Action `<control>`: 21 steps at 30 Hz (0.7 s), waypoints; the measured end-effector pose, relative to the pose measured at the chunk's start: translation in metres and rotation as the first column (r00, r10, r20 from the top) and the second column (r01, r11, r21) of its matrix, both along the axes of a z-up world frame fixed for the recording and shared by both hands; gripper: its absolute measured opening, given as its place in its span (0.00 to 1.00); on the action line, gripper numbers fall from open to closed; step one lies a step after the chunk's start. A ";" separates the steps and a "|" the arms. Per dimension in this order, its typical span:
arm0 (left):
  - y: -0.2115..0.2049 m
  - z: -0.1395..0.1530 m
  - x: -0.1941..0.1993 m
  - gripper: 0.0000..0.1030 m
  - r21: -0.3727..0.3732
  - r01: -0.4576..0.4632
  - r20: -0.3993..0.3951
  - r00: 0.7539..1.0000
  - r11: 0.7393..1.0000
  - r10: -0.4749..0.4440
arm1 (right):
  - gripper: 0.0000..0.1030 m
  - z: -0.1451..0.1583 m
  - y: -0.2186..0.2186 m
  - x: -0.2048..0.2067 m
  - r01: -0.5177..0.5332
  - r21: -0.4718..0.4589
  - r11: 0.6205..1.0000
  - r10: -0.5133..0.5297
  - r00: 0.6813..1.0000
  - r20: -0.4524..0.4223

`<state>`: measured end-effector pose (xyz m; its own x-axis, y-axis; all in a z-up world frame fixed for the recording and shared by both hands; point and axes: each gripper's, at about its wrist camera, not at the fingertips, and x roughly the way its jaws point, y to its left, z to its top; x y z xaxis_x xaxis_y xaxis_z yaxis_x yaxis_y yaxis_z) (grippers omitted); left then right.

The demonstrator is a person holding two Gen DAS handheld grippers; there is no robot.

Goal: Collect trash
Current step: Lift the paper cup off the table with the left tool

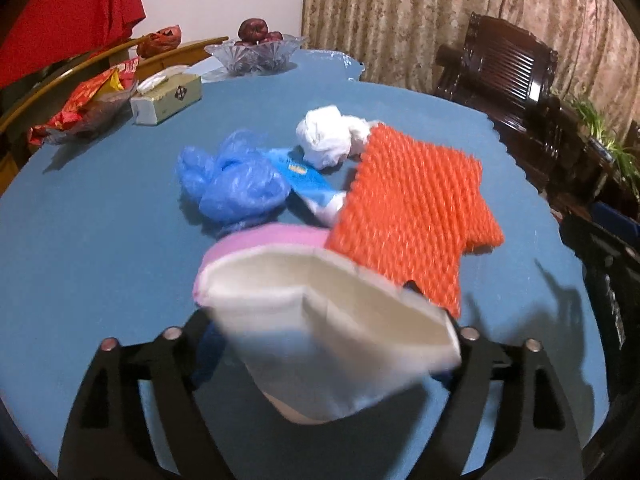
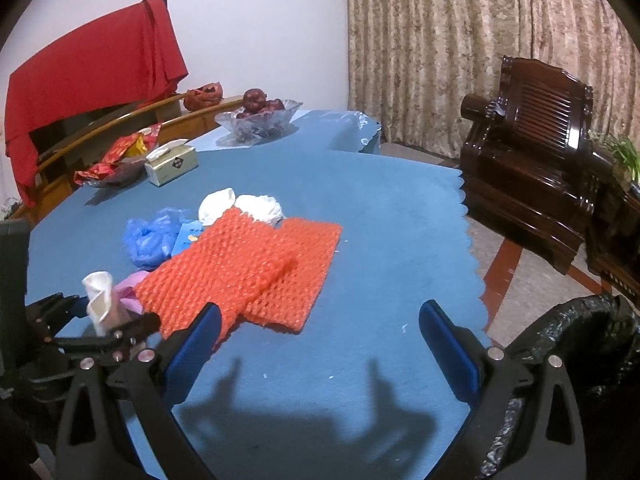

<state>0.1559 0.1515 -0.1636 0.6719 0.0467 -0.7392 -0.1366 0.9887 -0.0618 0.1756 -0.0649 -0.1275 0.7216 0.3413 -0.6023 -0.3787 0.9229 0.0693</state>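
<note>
- The left hand-held gripper (image 2: 105, 322) is closed on a crumpled white-and-pink wrapper (image 1: 320, 320), white inside and pink outside, lifted just above the blue worktop (image 2: 392, 216).
- A bunched blue plastic bag (image 1: 230, 182) lies at the left of the pile, touching a blue card (image 1: 304, 176).
- Behind them rests a balled white tissue (image 1: 326, 140).
- Orange foam netting (image 2: 256, 272), ribbed, in two overlapping sheets, lies flat mid-worktop.
- The right hand-held gripper (image 2: 320, 344) hangs wide open and empty, near the netting's front edge.
- A black bin bag (image 2: 568, 344) sits at far right.
</note>
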 end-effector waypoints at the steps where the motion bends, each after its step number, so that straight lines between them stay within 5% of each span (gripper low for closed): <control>1: 0.001 -0.002 -0.002 0.83 -0.001 -0.007 -0.007 1.000 1.000 0.007 | 0.94 -0.001 0.001 -0.001 -0.004 -0.001 1.000 0.004 1.000 -0.001; 12: 0.002 -0.010 -0.026 0.82 0.008 -0.031 -0.010 0.999 0.999 0.031 | 0.94 -0.003 0.005 -0.007 -0.012 -0.007 1.000 0.012 1.000 -0.006; 21: 0.001 -0.009 -0.024 0.54 0.008 -0.019 0.017 1.000 1.000 0.019 | 0.94 -0.001 0.012 -0.015 -0.024 -0.004 1.000 0.024 1.000 -0.004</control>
<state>0.1322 0.1529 -0.1729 0.6831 0.0659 -0.7273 -0.1546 0.9864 -0.0558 0.1610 -0.0527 -0.1283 0.7107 0.3559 -0.6068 -0.4005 0.9138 0.0668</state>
